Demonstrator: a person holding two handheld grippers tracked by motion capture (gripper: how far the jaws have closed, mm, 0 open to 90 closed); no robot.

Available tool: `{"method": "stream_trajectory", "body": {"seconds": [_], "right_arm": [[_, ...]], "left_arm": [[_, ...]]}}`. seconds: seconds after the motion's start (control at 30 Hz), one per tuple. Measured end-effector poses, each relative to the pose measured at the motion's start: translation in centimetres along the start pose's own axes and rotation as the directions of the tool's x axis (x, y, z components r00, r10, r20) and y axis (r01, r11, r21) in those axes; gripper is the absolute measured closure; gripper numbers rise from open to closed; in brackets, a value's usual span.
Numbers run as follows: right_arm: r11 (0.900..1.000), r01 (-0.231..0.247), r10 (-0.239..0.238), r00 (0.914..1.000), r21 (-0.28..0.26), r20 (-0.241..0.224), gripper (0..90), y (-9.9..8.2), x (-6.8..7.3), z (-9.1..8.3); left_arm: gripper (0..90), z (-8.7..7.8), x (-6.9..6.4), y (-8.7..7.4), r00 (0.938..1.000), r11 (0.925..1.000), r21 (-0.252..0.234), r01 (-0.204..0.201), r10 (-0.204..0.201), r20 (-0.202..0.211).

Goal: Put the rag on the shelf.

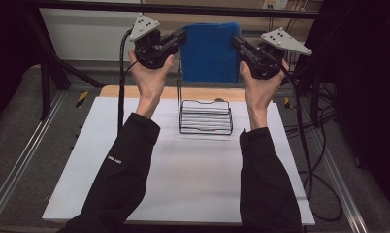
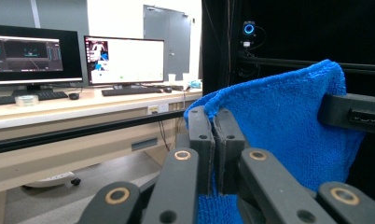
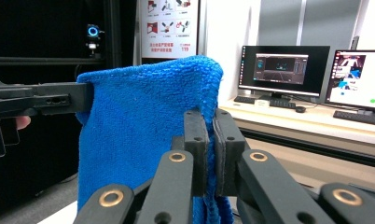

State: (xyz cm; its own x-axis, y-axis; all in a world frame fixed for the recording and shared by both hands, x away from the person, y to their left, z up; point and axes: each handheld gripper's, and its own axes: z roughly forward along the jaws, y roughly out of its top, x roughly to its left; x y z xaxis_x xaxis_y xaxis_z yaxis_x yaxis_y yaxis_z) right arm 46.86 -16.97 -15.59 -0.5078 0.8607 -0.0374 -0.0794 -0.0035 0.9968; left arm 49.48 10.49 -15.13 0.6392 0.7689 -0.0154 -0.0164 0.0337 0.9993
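- A white table [image 1: 183,184] stood in a dark-curtained bay, with a black wire rack [image 1: 205,116] near its far edge, about midway along it.
- A blue towel [image 1: 210,52] hung in the air above that rack, spread flat and facing the person, its top edge level and running side to side, its lower edge hanging down.
- The left gripper [image 1: 182,36] was clamped shut on the towel's upper left corner.
- The right gripper [image 1: 235,41] was pinched shut on the upper right corner, so the cloth stretched between the two.
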Motion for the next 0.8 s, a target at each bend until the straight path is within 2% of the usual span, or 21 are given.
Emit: {"method": "stream_trajectory", "body": {"seconds": [0.2,0.3,0.6,0.8], "right_arm": [[0.9999,-0.005,0.005,1.0000,0.013,0.003,86.5,-0.6,-0.8,1.2],[0.9998,-0.020,0.020,0.9998,0.009,-0.004,86.4,-0.8,-1.1,1.8],[0.9992,-0.004,0.004,1.0000,0.039,0.001,86.4,-1.7,-1.7,3.6],[0.9979,-0.023,0.022,0.9997,0.061,0.005,86.4,-2.2,-2.2,4.4]], "left_arm": [[87.5,1.1,0.9,-0.3,0.9999,0.9999,0.014,-0.010,0.010,-0.006],[87.4,1.4,1.2,-0.3,0.9992,0.9993,0.014,-0.034,0.034,-0.022],[87.4,2.5,2.5,-1.4,0.9994,0.9992,0.035,-0.020,0.021,-0.028],[87.4,3.0,2.9,-2.1,0.9994,0.9987,0.046,-0.023,0.025,-0.025]]}}
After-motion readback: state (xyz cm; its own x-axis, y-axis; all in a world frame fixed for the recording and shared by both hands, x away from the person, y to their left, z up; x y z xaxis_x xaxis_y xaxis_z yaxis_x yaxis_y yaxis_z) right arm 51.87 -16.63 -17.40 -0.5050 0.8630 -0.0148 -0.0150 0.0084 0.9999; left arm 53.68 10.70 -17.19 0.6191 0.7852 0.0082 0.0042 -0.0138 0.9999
